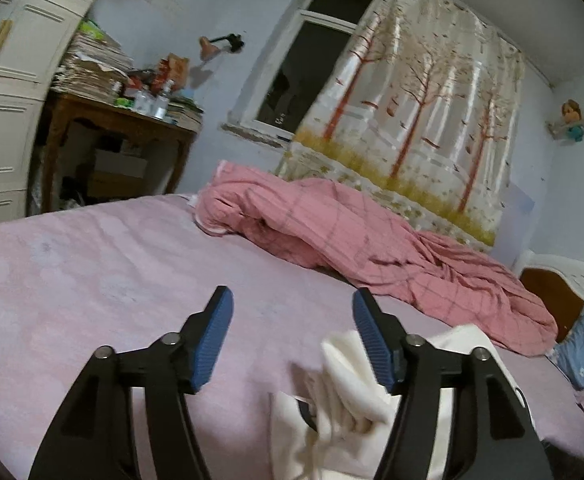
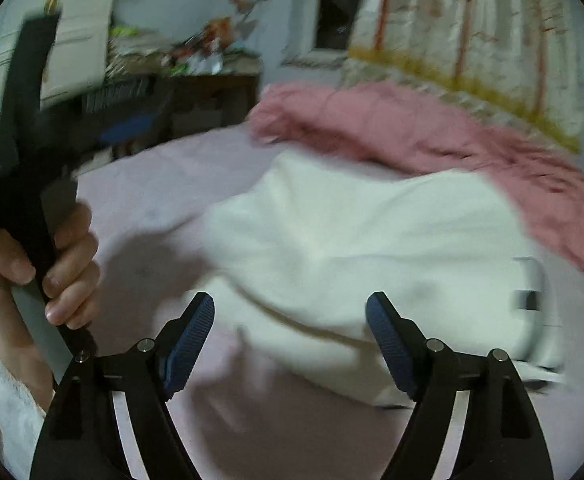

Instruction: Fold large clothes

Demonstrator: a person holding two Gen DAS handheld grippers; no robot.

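Note:
A large white garment (image 2: 355,248) lies spread on the pink bed sheet (image 2: 164,200) in the right wrist view, blurred by motion. My right gripper (image 2: 290,320) is open and empty, just above the garment's near edge. My left gripper (image 1: 292,316) is open and empty over the sheet; a bunched part of the white garment (image 1: 347,396) lies under its right finger. In the right wrist view the left gripper (image 2: 126,128) is held by a hand at the left, raised above the bed.
A crumpled pink checked duvet (image 1: 371,248) lies along the far side of the bed below a tree-print curtain (image 1: 423,120). A cluttered wooden desk (image 1: 124,120) and white wardrobe (image 1: 8,92) stand at the far left. A blue pillow (image 1: 583,348) lies by the headboard (image 1: 563,280) at right.

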